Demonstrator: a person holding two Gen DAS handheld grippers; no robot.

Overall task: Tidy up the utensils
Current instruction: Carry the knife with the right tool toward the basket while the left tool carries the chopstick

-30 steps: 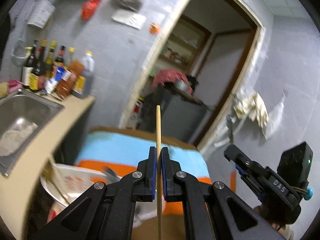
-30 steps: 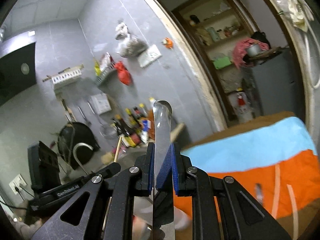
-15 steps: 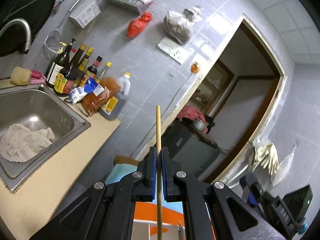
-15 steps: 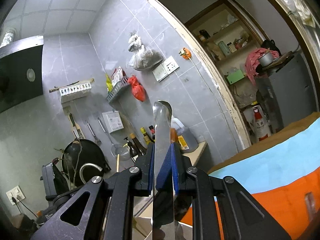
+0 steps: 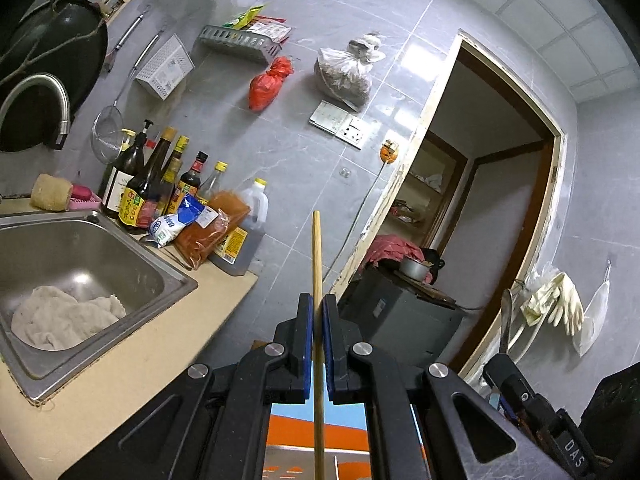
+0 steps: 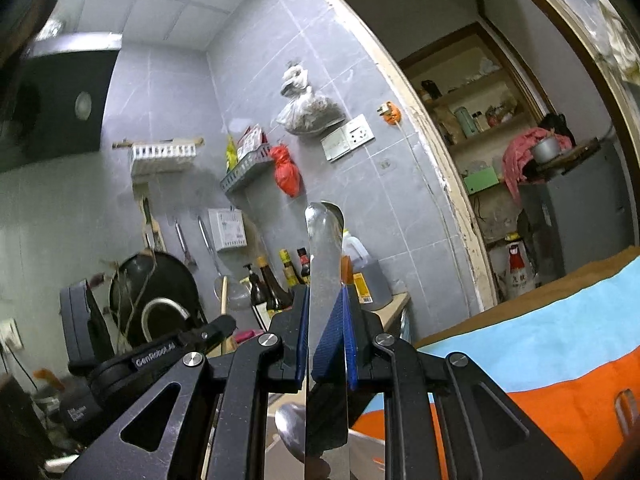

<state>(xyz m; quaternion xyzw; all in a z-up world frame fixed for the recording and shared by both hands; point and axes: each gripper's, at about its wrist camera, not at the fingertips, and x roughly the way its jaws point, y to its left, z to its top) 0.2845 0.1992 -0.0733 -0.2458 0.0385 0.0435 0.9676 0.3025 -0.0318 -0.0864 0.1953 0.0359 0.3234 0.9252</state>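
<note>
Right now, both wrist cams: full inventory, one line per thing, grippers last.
Chopstick: one, pale wood, upright between the left gripper's pads.
Metal utensil handle: one, silver, flat, between the right gripper's pads.
Sink: one, steel, set in the counter, left.
Cloth: one, off-white, lying in the sink.
Sauce bottles: a cluster, mostly dark, on the counter behind the sink.
Wok: one, black, on the wall, upper left.
Red bag: one, hanging on the wall.
Doorway: one, wood frame, right of the counter.
Gloves: pale, hanging right of the doorway.
Left gripper: black, blue pads, shut on the chopstick.
Right gripper: black, blue pads, shut on the handle.
</note>
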